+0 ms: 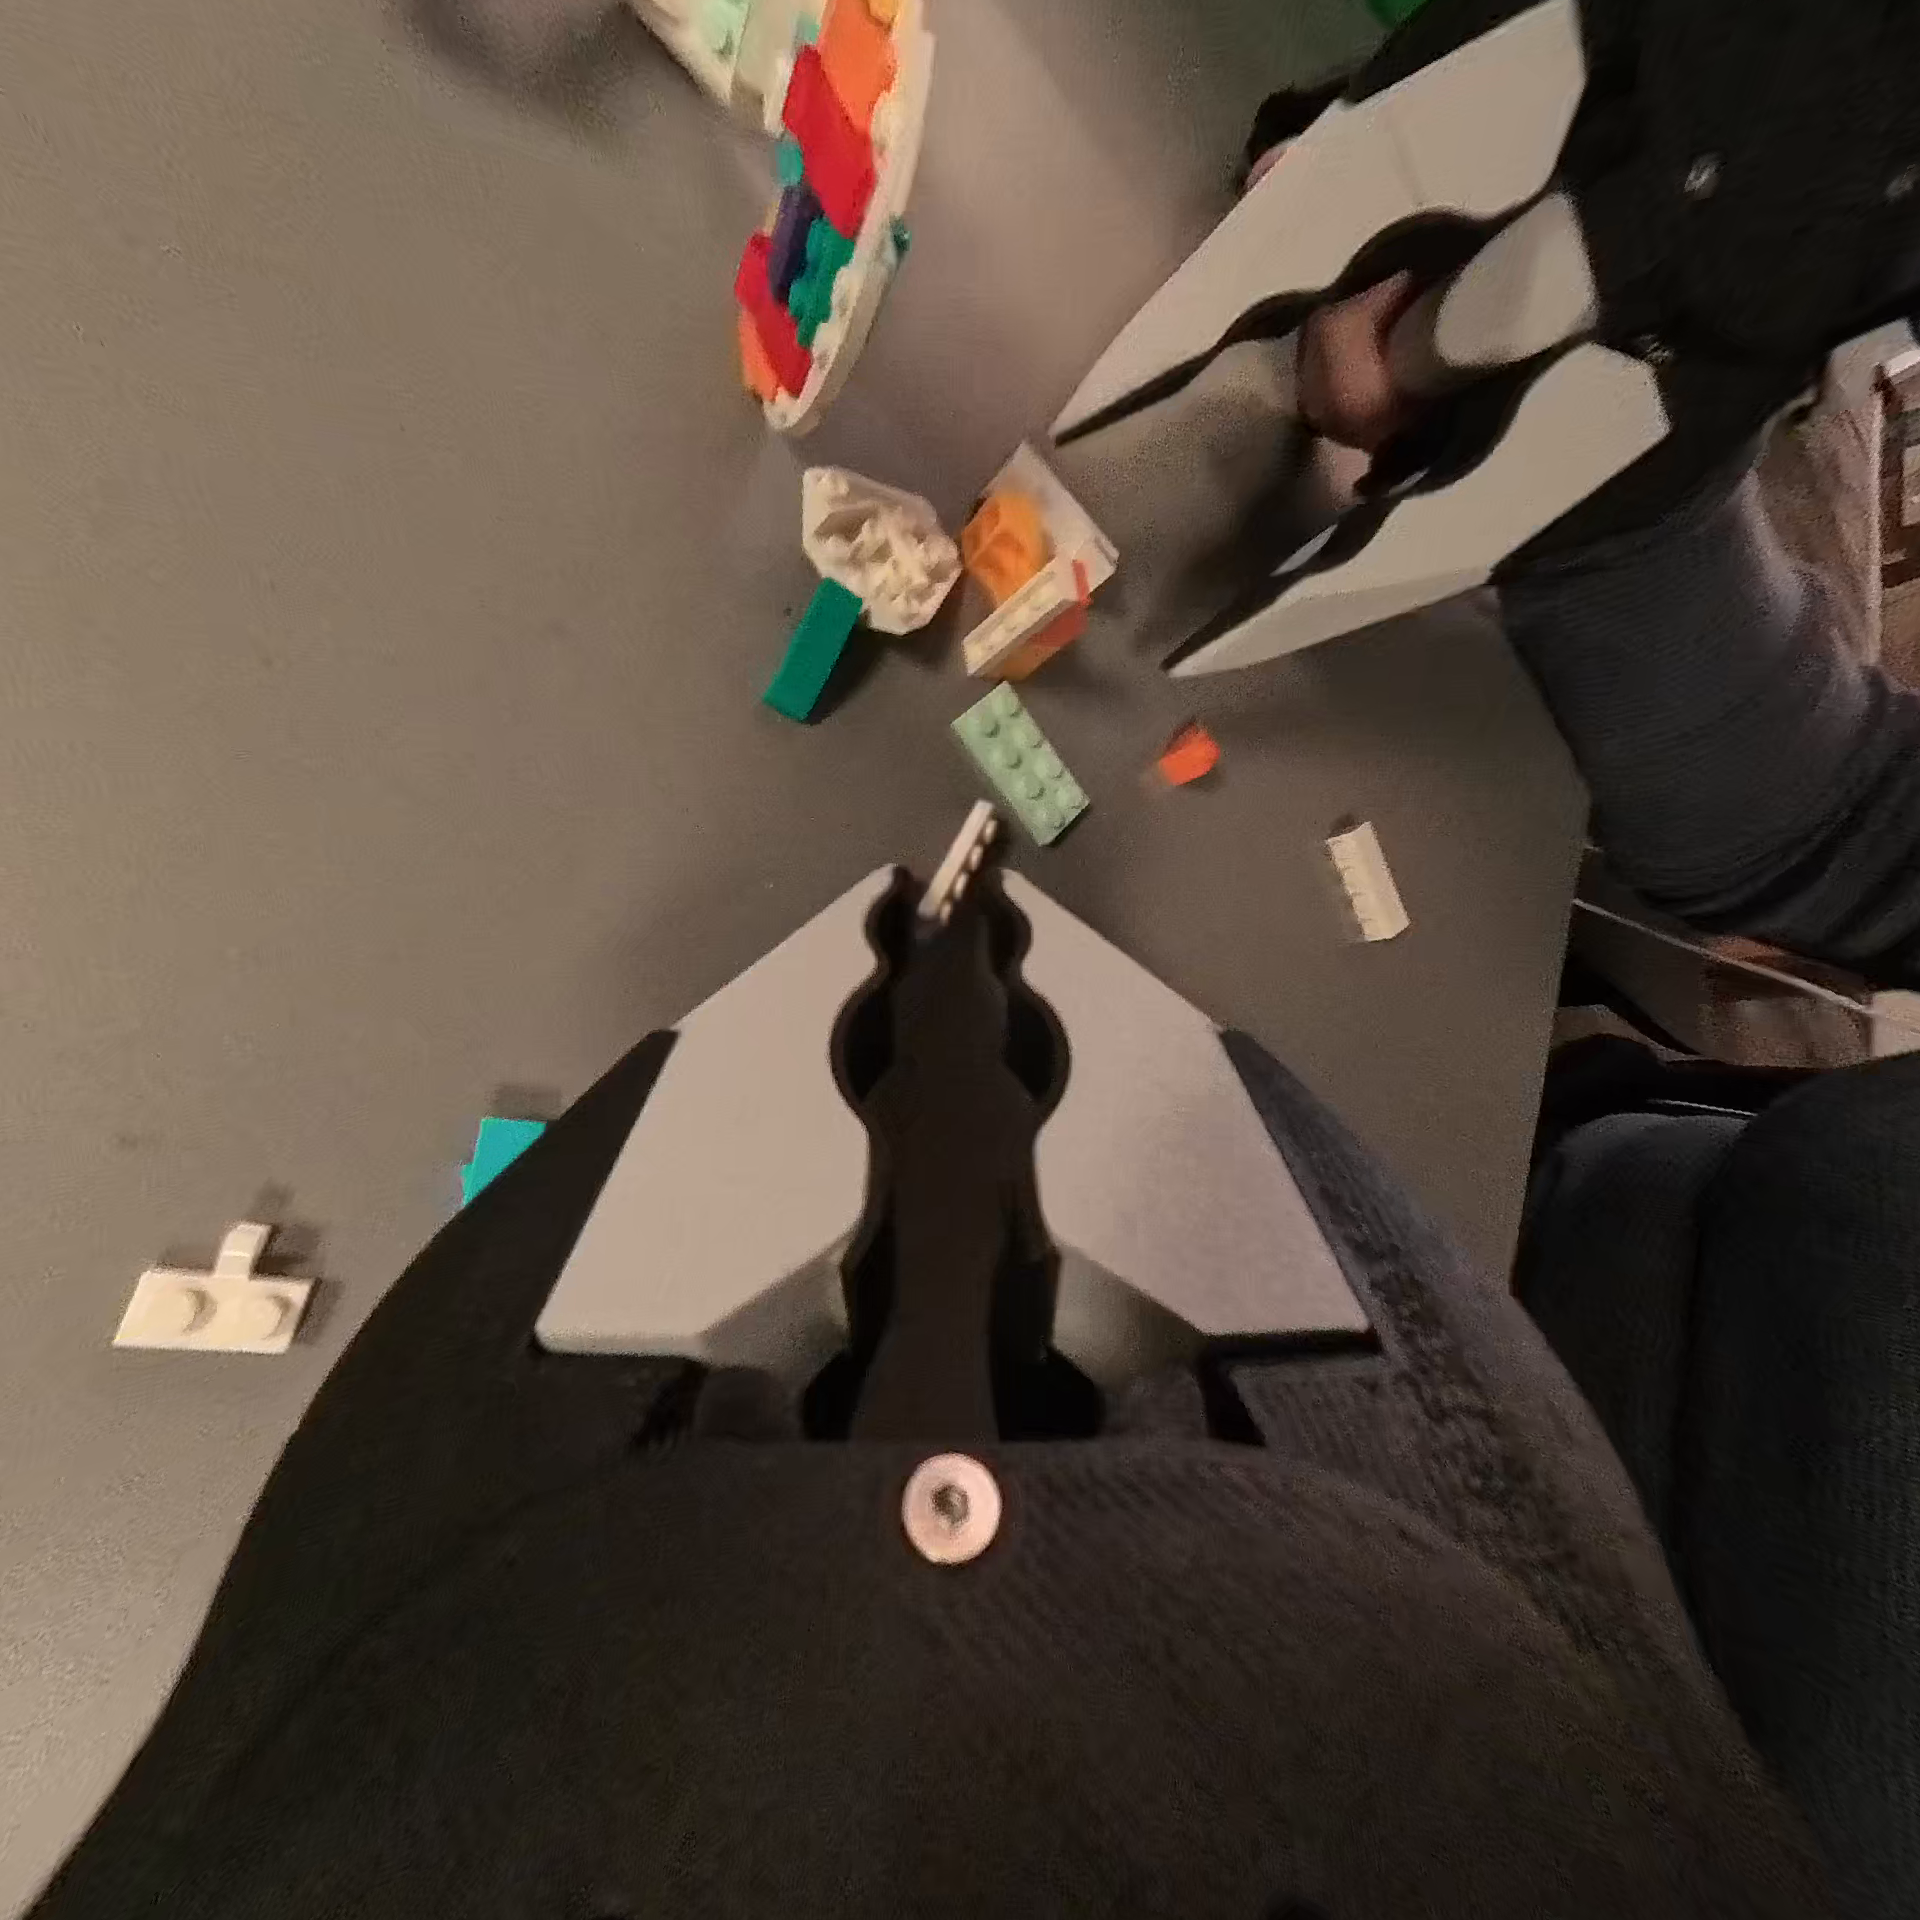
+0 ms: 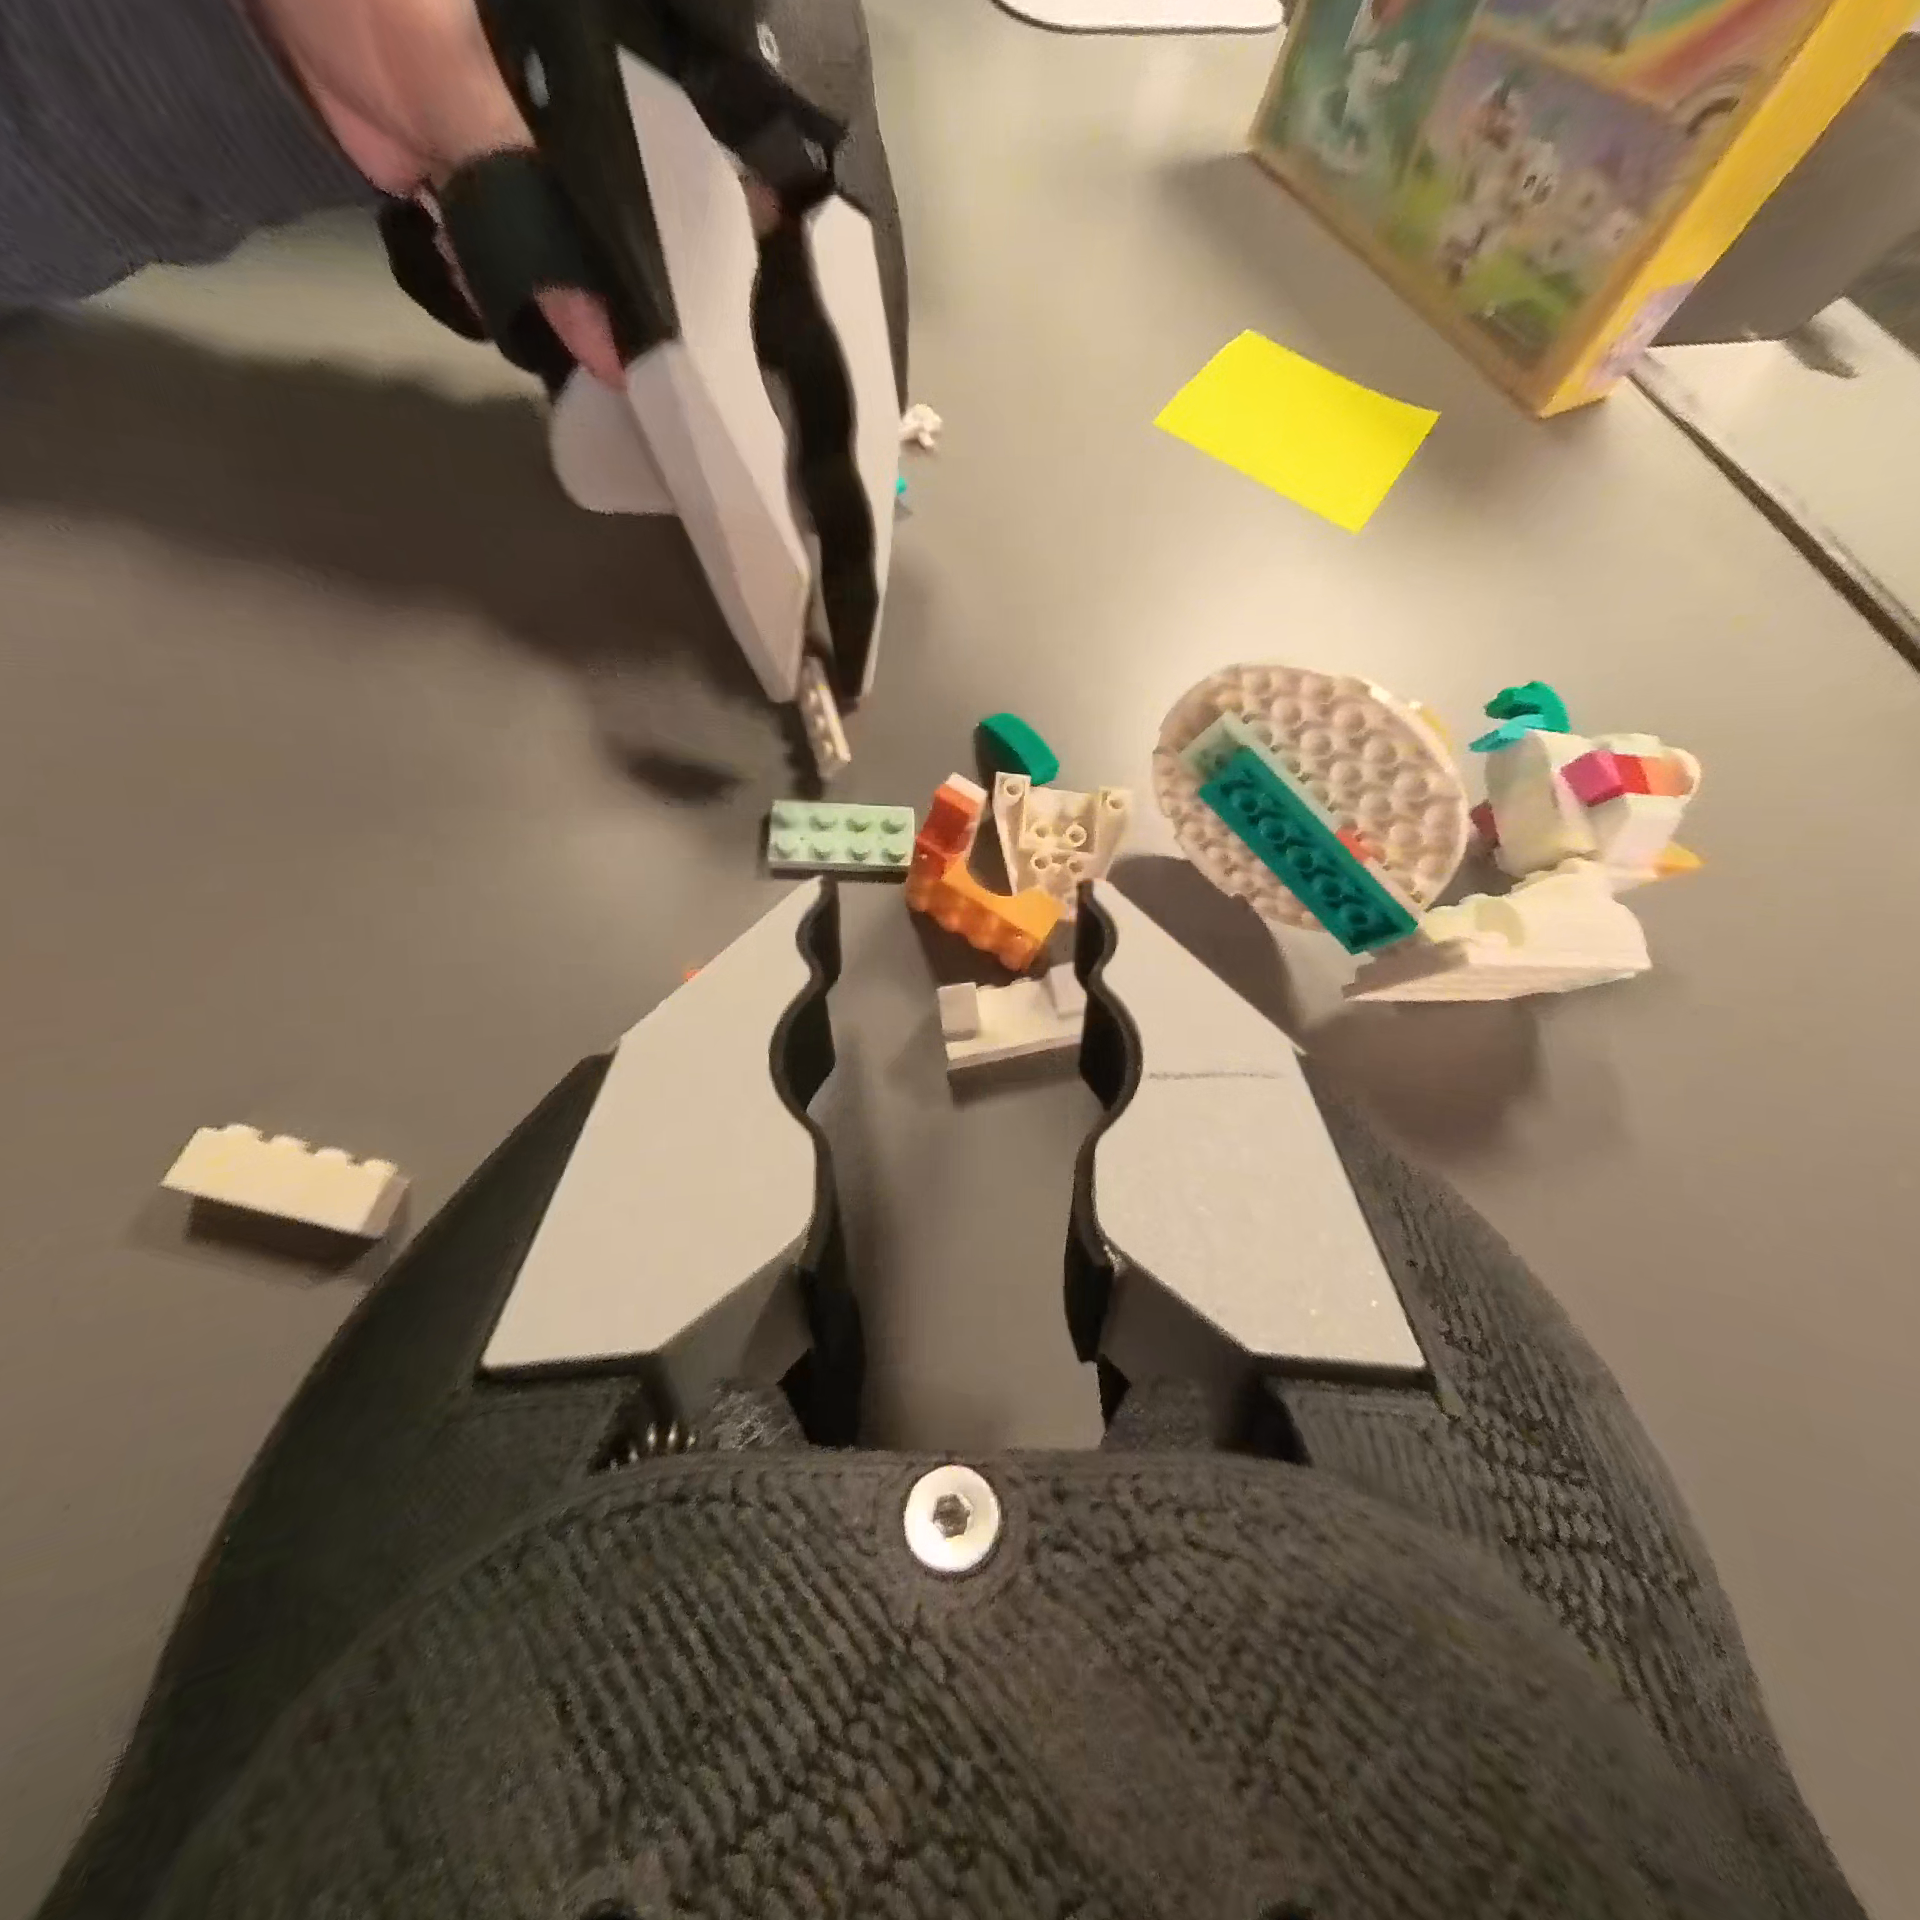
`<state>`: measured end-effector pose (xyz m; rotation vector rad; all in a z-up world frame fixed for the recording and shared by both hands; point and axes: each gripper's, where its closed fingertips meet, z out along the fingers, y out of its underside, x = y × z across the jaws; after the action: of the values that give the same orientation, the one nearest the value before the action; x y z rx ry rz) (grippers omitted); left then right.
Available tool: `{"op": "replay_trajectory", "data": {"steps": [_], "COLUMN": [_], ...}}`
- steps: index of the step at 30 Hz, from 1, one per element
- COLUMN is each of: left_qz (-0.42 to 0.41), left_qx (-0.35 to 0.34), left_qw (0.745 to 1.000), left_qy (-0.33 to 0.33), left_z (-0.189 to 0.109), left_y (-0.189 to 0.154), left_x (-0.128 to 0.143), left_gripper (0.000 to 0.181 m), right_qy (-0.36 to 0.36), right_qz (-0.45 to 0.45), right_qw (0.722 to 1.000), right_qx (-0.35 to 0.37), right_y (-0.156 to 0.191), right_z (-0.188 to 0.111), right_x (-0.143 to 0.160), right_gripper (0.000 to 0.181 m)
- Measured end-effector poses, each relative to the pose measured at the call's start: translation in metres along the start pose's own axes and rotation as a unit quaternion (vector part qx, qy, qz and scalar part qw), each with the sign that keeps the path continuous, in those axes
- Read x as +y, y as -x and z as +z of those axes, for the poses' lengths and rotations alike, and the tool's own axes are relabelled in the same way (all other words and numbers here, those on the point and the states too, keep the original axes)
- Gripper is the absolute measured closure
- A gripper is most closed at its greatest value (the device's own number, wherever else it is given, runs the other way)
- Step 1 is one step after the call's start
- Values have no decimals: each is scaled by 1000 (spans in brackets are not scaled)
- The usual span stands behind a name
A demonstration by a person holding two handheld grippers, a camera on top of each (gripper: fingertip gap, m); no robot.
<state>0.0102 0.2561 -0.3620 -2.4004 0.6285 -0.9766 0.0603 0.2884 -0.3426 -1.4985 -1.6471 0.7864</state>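
Grey table (image 2: 1558, 1195) with a smooth matt top fills both views, and one seam runs along its far right edge. One cardboard box (image 2: 1558, 177), yellow at the edges with printed pictures, stands at the far right corner. One square yellow paper note (image 2: 1297, 433) lies flat in front of it.

Two grippers are in view, each with pale grey fingers, wavy black inner pads and a rough black body. The left gripper (image 1: 961, 883) is pressed together and pinches one thin white plate with studs (image 1: 964, 860) at the fingertips, above the table. The right gripper (image 2: 951, 899) is spread wide, its tips low over a small heap of bricks.

The biggest toy is a white round studded plate (image 2: 1314, 795) that carries one long teal brick (image 2: 1304, 868); it leans beside a white figure with colourful bricks (image 2: 1579, 805). Between the right fingers lies one white flat piece (image 2: 1008, 1023), touching one orange angled piece (image 2: 977, 894) and one white wedge piece (image 2: 1060, 831). One mint plate with eight studs (image 2: 842, 836) lies just beside the pinched plate. One cream brick with four studs (image 2: 286, 1184) lies apart at the left, and one small teal curved piece (image 2: 1016, 745) lies behind the heap.
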Motion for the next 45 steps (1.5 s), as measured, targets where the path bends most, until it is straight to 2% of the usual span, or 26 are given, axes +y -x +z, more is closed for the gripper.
{"op": "replay_trajectory", "data": {"steps": [2,4,6,10,14,18,21,23,25,28,31,34,37,42,45], "left_qz": [-5,7,27,104,180,197,182,207,250,303,305,305,330,399,415], "left_qx": [13,-9,-31,-20,-2,76,139,163,116,29,17,16,-55,-199,-227], "left_qw": [1000,1000,998,990,976,964,959,942,927,911,905,900,886,837,819], "left_qy": [-12,-22,-43,-95,-125,-162,-166,-208,-255,-277,-295,-312,-322,-317,-324], "left_z": [-1,-5,-10,-14,-9,-8,-8,-15,-18,-16,-16,-18,-20,-20,-22], "left_y": [-4,2,7,-8,-28,-56,-71,-84,-87,-86,-88,-88,-77,-62,-62], "left_x": [-4,-8,-15,-31,-37,-42,-41,-47,-59,-67,-71,-74,-80,-87,-90], "left_gripper": [149,141,139,144,151,151,149,139,133,134,159,163,166,166,166], "right_qy": [14,29,47,55,-20,-111,-155,-178,-215,-264,-281,-292,-294,-296,-308], "right_qz": [-21,-42,-55,-67,-34,3,25,54,87,109,118,140,178,228,247], "right_qw": [1000,998,997,996,998,984,976,971,962,946,940,934,929,921,910], "right_qx": [14,24,26,10,-56,-137,-149,-147,-143,-151,-152,-153,-136,-113,-125], "right_y": [-2,-3,-2,7,22,38,36,30,25,23,22,19,12,0,-2], "right_z": [6,11,16,21,9,-12,-22,-25,-29,-38,-41,-42,-39,-37,-42], "right_x": [0,0,3,5,-14,-35,-45,-52,-62,-75,-80,-83,-85,-84,-86], "right_gripper": [137,141,149,171,171,172,172,172,172,172,172,172,166,162,167]}}
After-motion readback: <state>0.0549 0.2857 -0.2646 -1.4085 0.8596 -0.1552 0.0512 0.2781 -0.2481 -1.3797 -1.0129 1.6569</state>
